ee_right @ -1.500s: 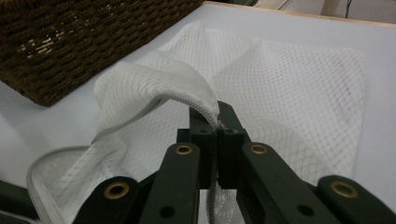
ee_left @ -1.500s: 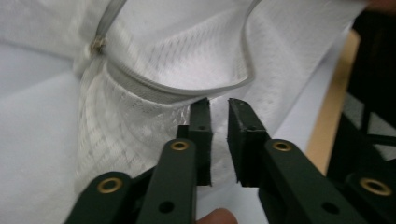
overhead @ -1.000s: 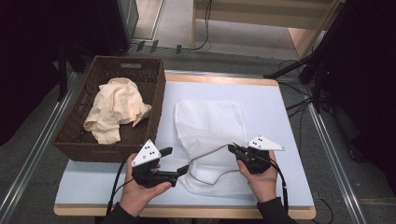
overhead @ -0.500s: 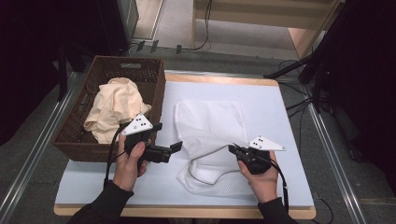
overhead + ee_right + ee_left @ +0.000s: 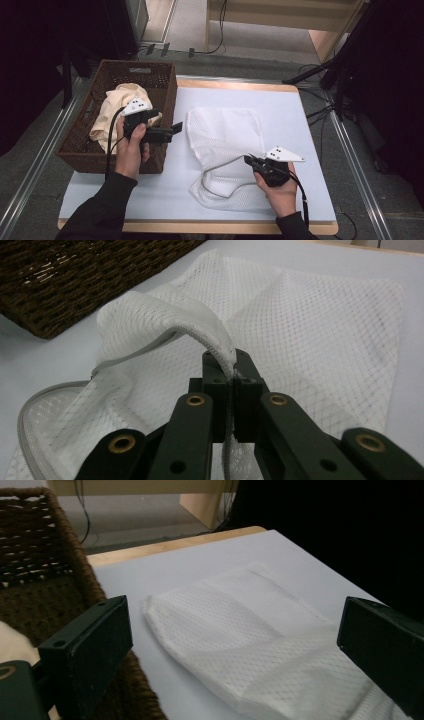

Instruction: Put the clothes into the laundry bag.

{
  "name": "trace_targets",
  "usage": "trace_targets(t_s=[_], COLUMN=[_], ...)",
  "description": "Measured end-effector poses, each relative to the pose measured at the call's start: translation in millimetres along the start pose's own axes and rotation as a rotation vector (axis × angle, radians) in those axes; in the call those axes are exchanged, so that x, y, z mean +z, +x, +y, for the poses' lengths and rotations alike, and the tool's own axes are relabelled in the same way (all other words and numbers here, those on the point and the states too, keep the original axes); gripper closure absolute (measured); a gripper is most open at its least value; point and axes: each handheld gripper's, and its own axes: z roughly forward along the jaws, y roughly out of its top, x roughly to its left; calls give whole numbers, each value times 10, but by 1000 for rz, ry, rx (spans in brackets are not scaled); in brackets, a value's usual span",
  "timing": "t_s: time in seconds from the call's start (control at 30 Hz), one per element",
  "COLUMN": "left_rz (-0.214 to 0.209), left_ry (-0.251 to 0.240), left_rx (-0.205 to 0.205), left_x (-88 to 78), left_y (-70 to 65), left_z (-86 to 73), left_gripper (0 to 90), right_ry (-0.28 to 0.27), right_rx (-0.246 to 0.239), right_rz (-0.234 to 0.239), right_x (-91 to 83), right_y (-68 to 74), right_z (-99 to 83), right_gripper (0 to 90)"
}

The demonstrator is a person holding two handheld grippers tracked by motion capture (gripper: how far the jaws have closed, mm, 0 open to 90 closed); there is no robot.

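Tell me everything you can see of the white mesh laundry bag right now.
The white mesh laundry bag lies flat on the pale blue table top, just right of the brown wicker basket without touching it. It is thin netted fabric, creased from folding, with a grey zipper edging its open mouth at the near end. The right gripper is shut on the mouth's upper rim, lifting that edge into an arch so the bag gapes. It looks empty.
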Motion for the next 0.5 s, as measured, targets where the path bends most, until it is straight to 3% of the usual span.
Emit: trace_targets(t_s=[0.2, 0.4, 0.43, 0.5], left_rz=[33, 93, 108, 105], left_ry=[24, 40, 51, 54], left_rx=[-46, -57, -74, -94], left_x=[98, 193, 229, 248], left_y=[197, 404, 504, 562], left_z=[54, 107, 114, 116], left_gripper=[18, 18, 18, 18], right_ry=[-2, -1, 0, -2], right_rx=[-4, -5, -4, -3], right_rz=[5, 12, 13, 13], right_x=[3, 7, 5, 5], right_y=[9, 14, 12, 9], right_z=[6, 6, 4, 3], right_gripper=[874, 875, 874, 874])
